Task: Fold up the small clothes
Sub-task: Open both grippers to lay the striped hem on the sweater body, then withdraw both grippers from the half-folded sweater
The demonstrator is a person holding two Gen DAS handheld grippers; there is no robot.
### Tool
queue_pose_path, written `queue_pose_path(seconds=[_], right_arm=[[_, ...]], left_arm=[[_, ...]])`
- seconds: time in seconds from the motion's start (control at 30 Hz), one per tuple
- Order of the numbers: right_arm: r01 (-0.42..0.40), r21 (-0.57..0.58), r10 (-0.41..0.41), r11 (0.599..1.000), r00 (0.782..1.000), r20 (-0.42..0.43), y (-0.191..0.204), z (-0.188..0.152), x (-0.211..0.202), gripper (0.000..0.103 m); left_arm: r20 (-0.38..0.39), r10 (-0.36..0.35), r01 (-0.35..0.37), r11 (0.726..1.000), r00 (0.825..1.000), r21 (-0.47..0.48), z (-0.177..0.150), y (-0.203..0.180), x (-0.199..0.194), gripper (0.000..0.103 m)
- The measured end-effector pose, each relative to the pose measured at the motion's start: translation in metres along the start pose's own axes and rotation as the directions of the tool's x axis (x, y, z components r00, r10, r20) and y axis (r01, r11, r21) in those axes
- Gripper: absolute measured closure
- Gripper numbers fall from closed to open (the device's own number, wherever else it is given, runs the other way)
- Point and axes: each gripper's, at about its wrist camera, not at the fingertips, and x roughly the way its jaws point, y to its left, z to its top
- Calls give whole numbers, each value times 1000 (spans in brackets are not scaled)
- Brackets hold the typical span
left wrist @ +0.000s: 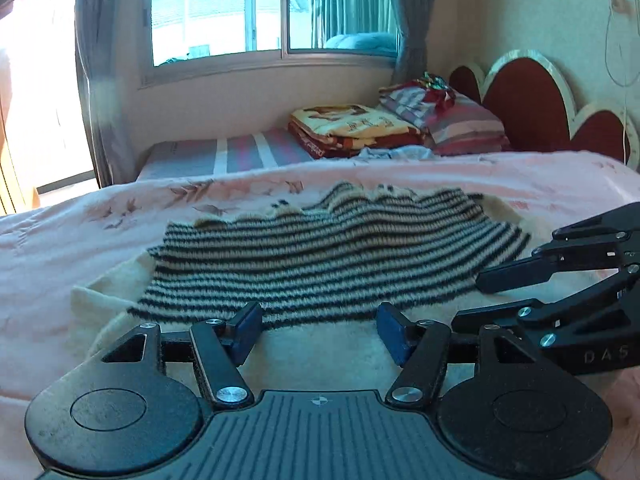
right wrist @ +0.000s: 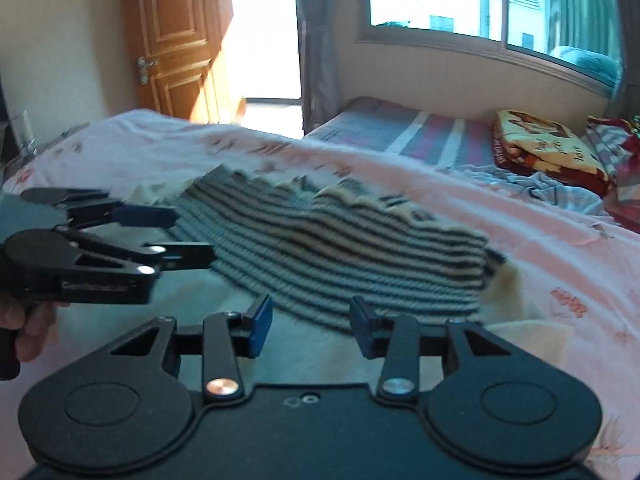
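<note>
The black-and-cream striped knitted garment (left wrist: 328,256) lies crosswise on the pink floral bed (left wrist: 80,240), its near hem just ahead of both grippers. The left gripper (left wrist: 320,330) and the right gripper (right wrist: 310,326) both have their fingers spread, holding nothing.

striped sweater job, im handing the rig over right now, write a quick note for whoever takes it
Left claw: open, empty, low over the cream fabric at the near hem of the striped sweater.
Right claw: open, empty, at the same near edge, further right along it.
Sweater: lies spread across the pink floral bedspread, far edge rumpled, cream parts showing at both sides.
Done: laid out; whether any fold has been made I cannot tell.
Left: grip the near edge with both claws, fold it over, tidy it into a compact stack.
A folded yellow and red blanket sits on the far bed, out of the way.
</note>
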Motion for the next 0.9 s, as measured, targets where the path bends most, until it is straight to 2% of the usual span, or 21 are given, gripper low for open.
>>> queue_pose_path(seconds=[0.07, 0.13, 0.2, 0.23, 0.33, 0.47, 0.7, 0.8, 0.9], right_arm=[[30, -15, -30, 999, 999, 26, 3, -10, -4, 61], [66, 47, -68, 997, 997, 32, -14, -16, -12, 58], [110, 107, -114, 988, 993, 33, -35, -27, -22, 57], [113, 121, -119, 986, 992, 40, -41, -32, -27, 61], [172, 117, -177, 978, 984, 31, -45, -35, -29, 60], [182, 147, -187, 972, 982, 18, -48, -32, -23, 58], [202, 195, -209, 960, 978, 14, -43, -27, -32, 60], [158, 203, -179, 966, 980, 91, -29, -19, -50, 59], [103, 171, -120, 980, 989, 92, -6, -15, -48, 59]], left_arm=[[17, 3, -3, 1000, 1000, -22, -8, 9, -3, 27], [16, 36, -35, 998, 999, -58, -16, 27, -9, 18], [22, 23, -21, 996, 1000, -89, -25, 48, -17, 18], [23, 26, -24, 996, 999, -90, -26, 53, -19, 18], [12, 39, -38, 995, 999, -87, -25, 53, -19, 18], [6, 66, -65, 993, 998, -97, -24, 49, -15, 18], [-11, 67, -68, 994, 998, -90, -18, 48, -21, 18], [19, 62, -60, 995, 998, -85, -13, 41, -36, 18], [43, 34, -29, 994, 998, -107, -13, 29, -47, 18]])
